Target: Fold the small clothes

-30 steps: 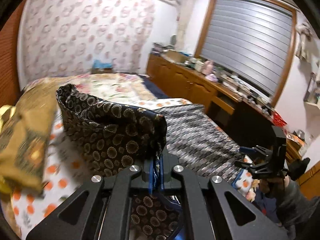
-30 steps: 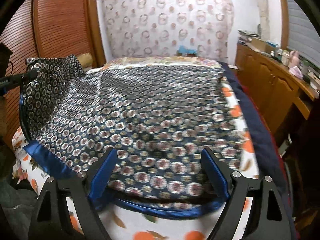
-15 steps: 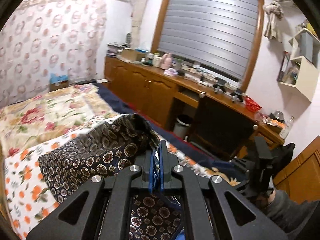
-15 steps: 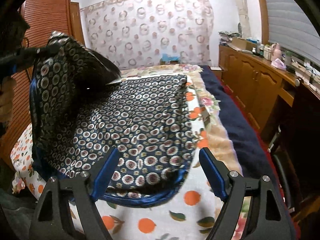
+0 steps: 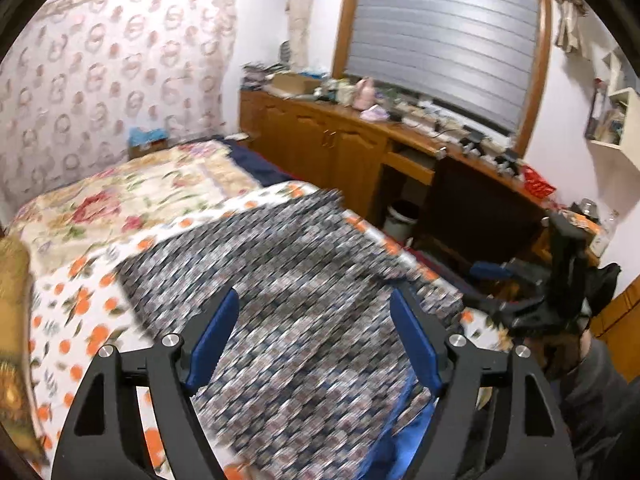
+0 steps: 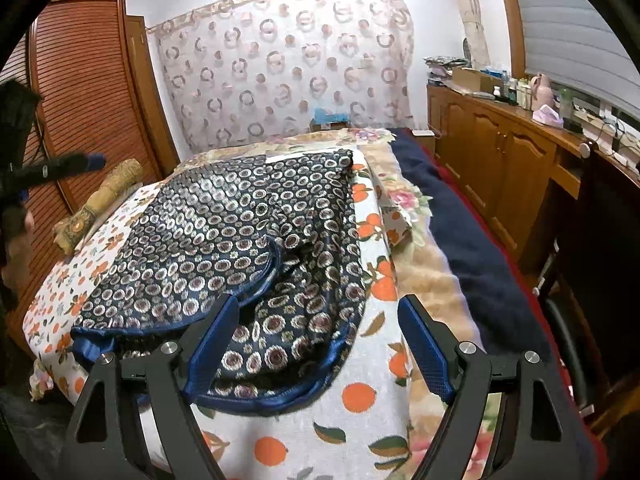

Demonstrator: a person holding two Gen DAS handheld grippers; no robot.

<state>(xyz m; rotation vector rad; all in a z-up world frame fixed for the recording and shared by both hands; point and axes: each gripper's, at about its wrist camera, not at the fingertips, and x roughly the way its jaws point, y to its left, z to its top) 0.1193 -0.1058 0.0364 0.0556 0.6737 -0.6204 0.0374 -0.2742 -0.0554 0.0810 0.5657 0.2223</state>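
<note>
One dark ring-patterned garment (image 6: 224,236), blue-trimmed, folded double

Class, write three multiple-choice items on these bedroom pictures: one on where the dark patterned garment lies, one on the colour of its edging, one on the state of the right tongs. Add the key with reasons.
1. Where does the garment lie?
A. on the bed
B. on the counter
C. on the floor

2. What colour is its edging?
A. red
B. blue
C. yellow

3. How are the right tongs?
A. shut on the garment
B. shut on nothing
C. open

Key: 1 A, it is spread on the orange-print sheet; 2 B, a blue border runs along its near hem; 3 C, the pads stand wide apart, gripping nothing.
</note>
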